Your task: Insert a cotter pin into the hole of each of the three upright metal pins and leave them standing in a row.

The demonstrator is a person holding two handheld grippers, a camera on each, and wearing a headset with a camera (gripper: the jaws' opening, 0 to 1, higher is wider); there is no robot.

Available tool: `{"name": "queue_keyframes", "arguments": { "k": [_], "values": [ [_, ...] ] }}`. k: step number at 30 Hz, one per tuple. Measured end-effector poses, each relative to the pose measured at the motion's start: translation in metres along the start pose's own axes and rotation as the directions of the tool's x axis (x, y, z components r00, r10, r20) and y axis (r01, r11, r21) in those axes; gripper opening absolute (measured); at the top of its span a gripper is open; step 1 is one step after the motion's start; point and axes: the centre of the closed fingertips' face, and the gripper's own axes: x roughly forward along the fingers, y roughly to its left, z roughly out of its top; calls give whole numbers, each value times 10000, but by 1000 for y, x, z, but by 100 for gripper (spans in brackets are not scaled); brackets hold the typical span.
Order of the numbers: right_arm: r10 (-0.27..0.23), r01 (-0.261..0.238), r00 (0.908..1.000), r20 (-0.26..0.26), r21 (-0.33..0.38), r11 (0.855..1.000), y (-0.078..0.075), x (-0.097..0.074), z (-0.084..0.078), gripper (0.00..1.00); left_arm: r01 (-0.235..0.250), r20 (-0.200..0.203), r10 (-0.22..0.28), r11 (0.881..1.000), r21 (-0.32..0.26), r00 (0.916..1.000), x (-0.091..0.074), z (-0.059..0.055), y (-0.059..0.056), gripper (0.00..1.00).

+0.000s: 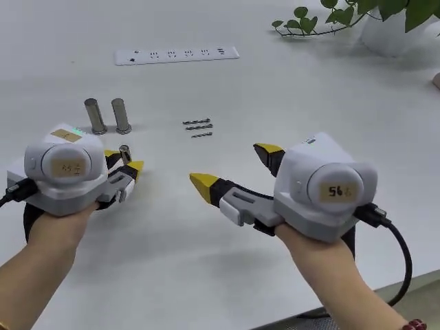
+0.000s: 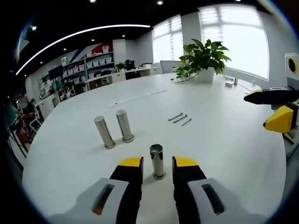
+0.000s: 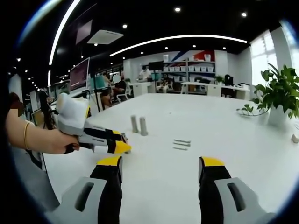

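Observation:
Three upright metal pins stand on the white table. Two of them (image 1: 94, 115) (image 1: 121, 115) are side by side at the back left. The third pin (image 2: 157, 161) stands between the jaws of my left gripper (image 2: 157, 164), with a thin gap on each side, so the jaws do not touch it. In the head view this gripper (image 1: 124, 159) is at the left, with the pin (image 1: 125, 152) at its tips. Three cotter pins (image 1: 198, 128) lie in a small stack mid-table. My right gripper (image 1: 235, 167) hovers wide open and holds nothing, nearer to me than the cotter pins (image 3: 181, 143).
A white power strip (image 1: 177, 53) lies along the far side. A potted plant (image 1: 385, 27) stands at the far right corner. The table's near edge runs just behind my right wrist. The right gripper (image 2: 275, 109) shows at the right in the left gripper view.

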Motion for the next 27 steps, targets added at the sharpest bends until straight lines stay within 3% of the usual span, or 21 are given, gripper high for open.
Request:
{"name": "queue_keyframes", "arguments": {
  "k": [6,10,12,17,21,25,27],
  "values": [
    [176,-193,9990,-407,-435,9989,-9,4,6,54,-49,56,51,9994,-351,10000,-10,6,1,35],
    [560,-649,9920,-1131,-761,9950,-15,11,4,48,-59,50,61,9994,-329,10000,-20,6,-2,41],
    [761,-910,9878,-1359,-1073,9901,-17,16,6,46,3,91,3,9974,-726,10000,-25,6,-5,44],
    [1360,-1639,9731,-1859,-1445,9758,-16,31,10,40,-154,-127,151,9997,-193,9998,-38,3,-8,52],
    [1654,-2180,9556,-2437,-2077,9536,-16,40,9,38,-15,-78,12,9991,-426,10000,-48,3,-10,60],
    [1851,-2570,9387,-2910,-2326,9380,-17,50,9,36,-25,80,27,9997,-232,10000,-55,7,-10,65],
    [1967,-2798,9255,-3237,-2339,9311,-18,55,7,35,-25,126,27,9999,-164,9999,-57,8,-9,69]
  ]
}}
